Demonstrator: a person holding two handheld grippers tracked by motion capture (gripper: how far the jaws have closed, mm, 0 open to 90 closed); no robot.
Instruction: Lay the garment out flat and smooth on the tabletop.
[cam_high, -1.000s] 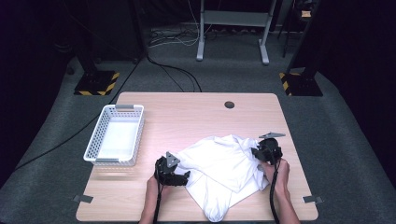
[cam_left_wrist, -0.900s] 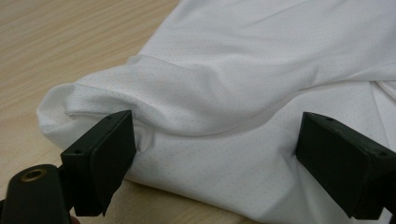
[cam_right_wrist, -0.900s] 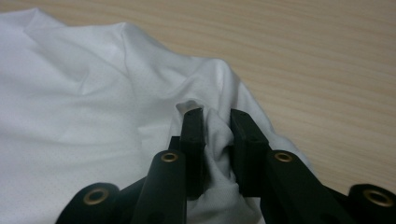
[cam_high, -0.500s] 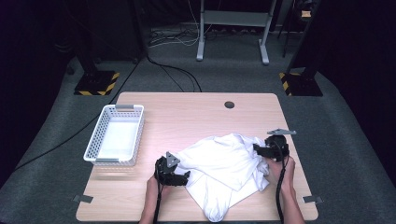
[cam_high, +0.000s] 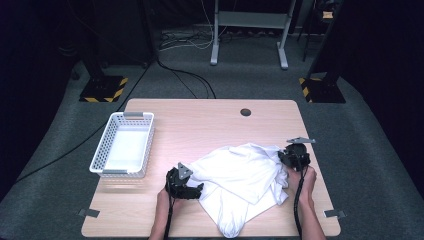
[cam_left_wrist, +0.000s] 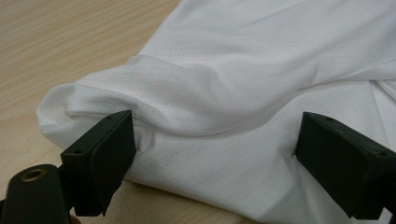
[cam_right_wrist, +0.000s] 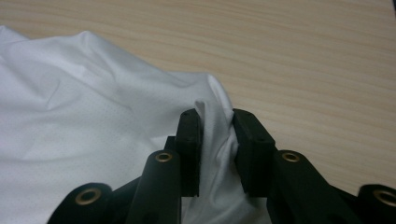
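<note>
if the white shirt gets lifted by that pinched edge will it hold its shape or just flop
Probably flop: the shirt lies in soft folds and bunches between the right hand-held gripper jaws. It looks thin and finely perforated, so likely light. The rest would probably drag across the table rather than lift at once.

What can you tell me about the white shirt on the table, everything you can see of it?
The shirt is plain white, a thin fabric with a fine pinhole mesh. It lies crumpled and partly folded over itself on the near right part of the wooden table, one end reaching toward the near edge. The right gripper is shut on a bunched fold at its right edge. The left gripper is open, its jaws straddling a rounded fold at its left edge. The basket sits apart, to its left.
</note>
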